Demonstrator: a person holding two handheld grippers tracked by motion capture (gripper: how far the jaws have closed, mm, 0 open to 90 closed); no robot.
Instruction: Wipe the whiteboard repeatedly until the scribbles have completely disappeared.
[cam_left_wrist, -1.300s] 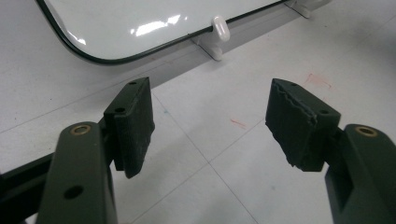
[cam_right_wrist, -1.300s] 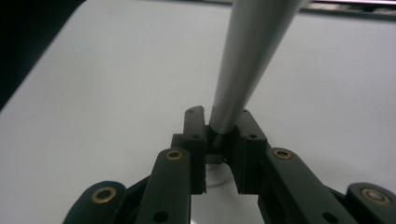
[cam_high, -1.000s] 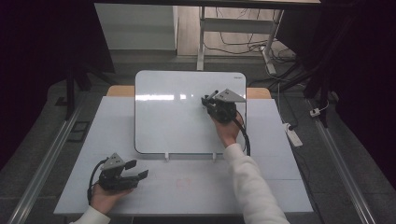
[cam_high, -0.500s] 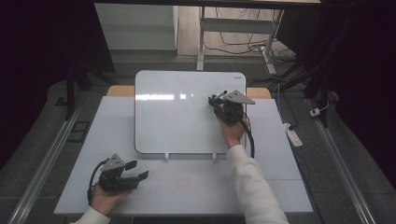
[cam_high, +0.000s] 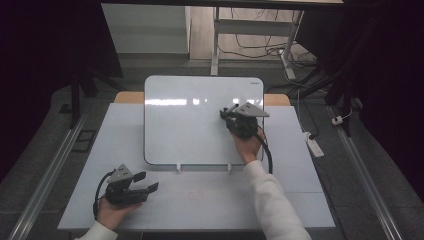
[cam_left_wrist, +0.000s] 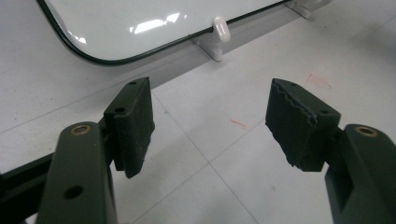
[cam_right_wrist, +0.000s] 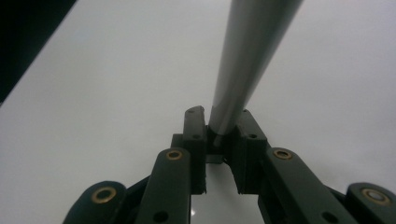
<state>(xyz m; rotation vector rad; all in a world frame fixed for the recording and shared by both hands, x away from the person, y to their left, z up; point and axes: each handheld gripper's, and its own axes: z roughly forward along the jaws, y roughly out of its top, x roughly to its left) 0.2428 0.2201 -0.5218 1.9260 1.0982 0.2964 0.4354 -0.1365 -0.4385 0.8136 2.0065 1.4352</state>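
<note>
The marker (cam_right_wrist: 247, 56), a smooth grey cylindrical barrel, is standing clamped between the jaws of the right gripper (cam_high: 231, 113), which are closing fully on its lower end. In the high view it is sitting over the whiteboard (cam_high: 190, 125) at about three o'clock of the panel, its far end pointing toward the board face; whether the tip is touching the surface cannot be told.

Judgement on the step in hand: writing or positioning on the board is proceeding. To do it well, the person should be keeping the barrel steady in the grip, pressing lightly, and moving the whole hand rather than twisting, since a round, slick barrel is liable to be rotating or slipping between the ribbed pads.

The whiteboard is a glossy white rectangle with rounded corners and a thin dark edge, throwing back ceiling light, and is resting on two small white plastic feet (cam_left_wrist: 221, 30) at its six o'clock edge.

The left gripper (cam_high: 145, 182) is resting at about seven o'clock of the board, near the front edge, its jaws standing wide apart and holding nothing; their pads (cam_left_wrist: 135, 126) are black, matt and serrated.

The bench (cam_high: 210, 200) is matt white, jointed in panels, and bearing faint red marks.
</note>
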